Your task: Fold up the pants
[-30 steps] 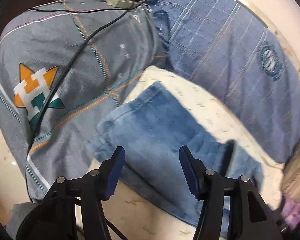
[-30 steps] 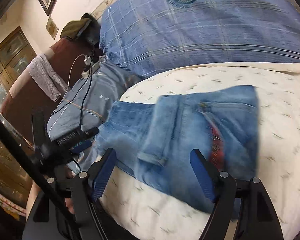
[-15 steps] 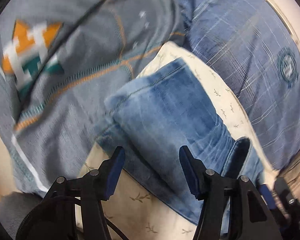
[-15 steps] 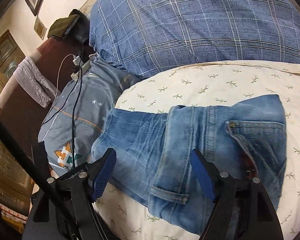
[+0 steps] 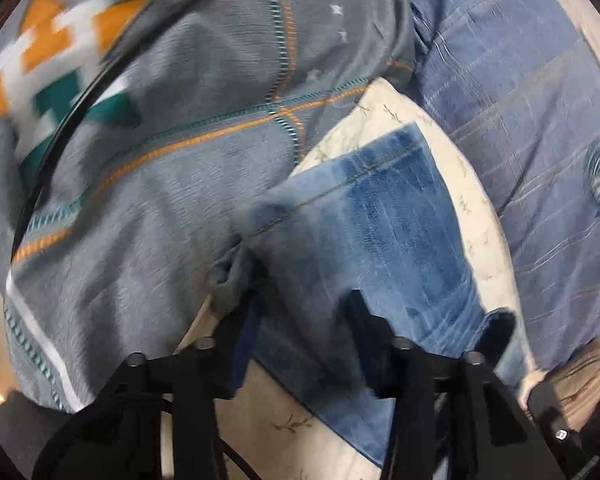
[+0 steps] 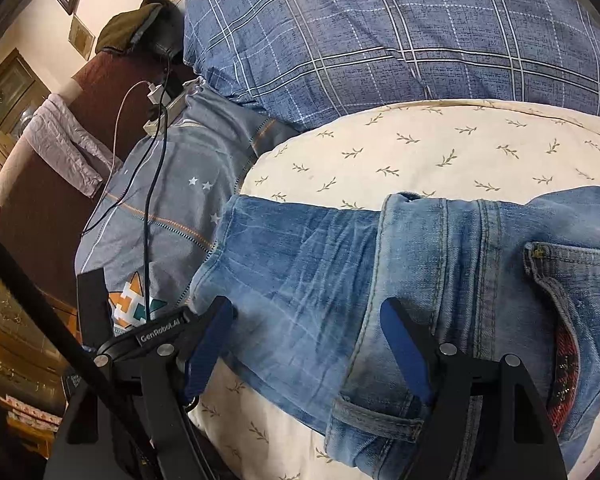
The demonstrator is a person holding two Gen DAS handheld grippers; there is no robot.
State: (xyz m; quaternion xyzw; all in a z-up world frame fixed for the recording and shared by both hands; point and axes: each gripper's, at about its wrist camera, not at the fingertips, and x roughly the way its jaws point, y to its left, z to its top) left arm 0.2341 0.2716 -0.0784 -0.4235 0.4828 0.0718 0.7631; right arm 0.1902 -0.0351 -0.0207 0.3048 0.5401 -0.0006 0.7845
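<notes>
I have both sets of jaws spread wide over the half-folded jeans point(image 6: 380, 280) on the bed point(image 6: 420, 148); next I should pinch the folded end for another fold

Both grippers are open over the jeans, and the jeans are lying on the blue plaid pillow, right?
Not quite. The jeans lie on the cream leaf-print sheet; the blue plaid pillow sits behind them, as the right wrist view shows. The rest holds: the right gripper and the left gripper are both open over the denim.
</notes>
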